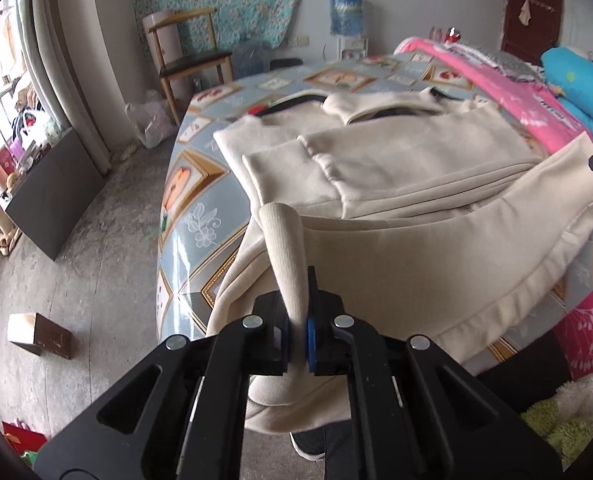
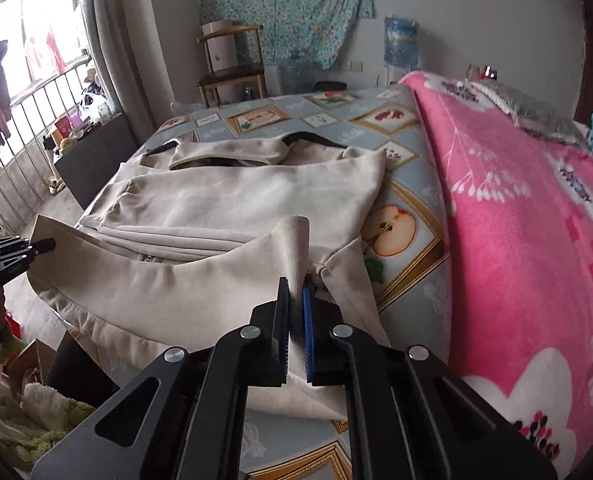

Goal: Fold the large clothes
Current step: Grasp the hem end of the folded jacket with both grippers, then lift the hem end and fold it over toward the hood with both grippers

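A large cream sweatshirt (image 1: 396, 160) lies spread on the bed, its sleeves folded across the body and its dark-lined hood at the far end. My left gripper (image 1: 296, 312) is shut on the ribbed hem at the near left corner, which stands up between the blue pads. In the right wrist view the same sweatshirt (image 2: 236, 192) shows, and my right gripper (image 2: 296, 300) is shut on the ribbed hem at the near right corner. The bottom edge hangs lifted between both grippers, above the bed. The left gripper's tool (image 2: 12, 252) appears at the left edge of the right wrist view.
The bed (image 1: 192, 208) carries a blue sheet printed with framed fruit. A pink flowered blanket (image 2: 516, 220) covers its right side. A wooden chair (image 1: 188, 56) and water bottles stand by the far wall. A brown box (image 1: 40, 334) sits on the concrete floor at left.
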Motion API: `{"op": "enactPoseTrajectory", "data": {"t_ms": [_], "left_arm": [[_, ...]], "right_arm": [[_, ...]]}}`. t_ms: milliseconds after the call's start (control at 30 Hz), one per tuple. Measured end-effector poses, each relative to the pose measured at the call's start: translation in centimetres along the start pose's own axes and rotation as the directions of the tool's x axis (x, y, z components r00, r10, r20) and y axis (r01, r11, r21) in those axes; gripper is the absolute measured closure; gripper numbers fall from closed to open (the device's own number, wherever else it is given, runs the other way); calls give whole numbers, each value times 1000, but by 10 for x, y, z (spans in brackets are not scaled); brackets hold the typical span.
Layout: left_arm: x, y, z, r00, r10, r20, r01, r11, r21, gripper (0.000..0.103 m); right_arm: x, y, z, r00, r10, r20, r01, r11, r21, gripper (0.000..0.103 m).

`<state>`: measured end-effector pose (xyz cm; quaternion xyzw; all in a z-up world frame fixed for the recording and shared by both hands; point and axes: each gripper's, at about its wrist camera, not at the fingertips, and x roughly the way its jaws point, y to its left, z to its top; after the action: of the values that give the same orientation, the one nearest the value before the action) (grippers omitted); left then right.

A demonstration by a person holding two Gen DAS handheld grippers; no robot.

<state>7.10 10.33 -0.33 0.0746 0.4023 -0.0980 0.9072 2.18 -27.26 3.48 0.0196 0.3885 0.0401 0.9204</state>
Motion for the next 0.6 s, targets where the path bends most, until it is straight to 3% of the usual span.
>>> {"op": "enactPoseTrajectory", "data": {"t_ms": [300,467,600], "left_arm": [[-67,15,3,979,-71,191,86,994,-70,98],[-68,31,29,967,-102,235,124,989,-81,98],[-46,49,72,967,-113,230,138,986,-96,98]], "right_arm": [[-59,-6,17,987,-72,141,58,993,102,97],[-50,-13,45,980,-93,178,77,993,94,97],[-23,-21,89,974,-88,207,76,995,65,97]]}}
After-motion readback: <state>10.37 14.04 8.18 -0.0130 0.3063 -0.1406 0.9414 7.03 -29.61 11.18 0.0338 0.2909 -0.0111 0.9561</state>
